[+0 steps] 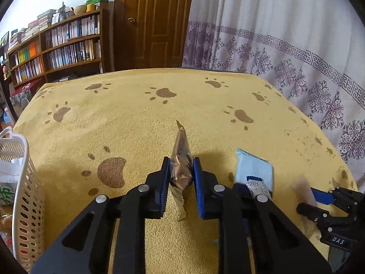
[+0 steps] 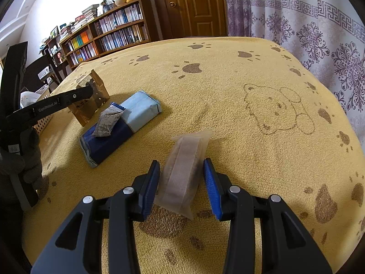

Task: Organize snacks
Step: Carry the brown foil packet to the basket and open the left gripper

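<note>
- the left hand-held gripper (image 1: pixel 180 178) is clamped on a brown foil snack packet (image 1: pixel 180 159), held on edge above the yellow paw-print cloth (image 1: pixel 136 114) that covers the table; both blue pads press the packet's sides.
- the right wrist view shows that same packet (image 2: pixel 91 98) from the side, lifted clear of the cloth with a crimped end hanging down, and a gloved hand (image 2: pixel 25 157) around the left tool's handle, which the left wrist view cannot show.
- the right hand-held gripper (image 2: pixel 181 185) stands apart around a translucent tan snack pouch (image 2: pixel 184 173) lying on the cloth; a gap shows on each side, so neither pad touches it.
- in the left wrist view this pouch (image 1: pixel 303 189) is only a blurred shape at the right gripper's blue finger, at the right edge.
- a blue two-tone pack (image 2: pixel 123 123) lies flat on the cloth between the two grippers, with a small patterned wrapper (image 2: pixel 107 121) resting on its dark end.
- only the left wrist view shows the white perforated basket (image 1: pixel 25 194) well, at the table's left edge with packets inside; the right wrist view catches just a corner of it.
</note>
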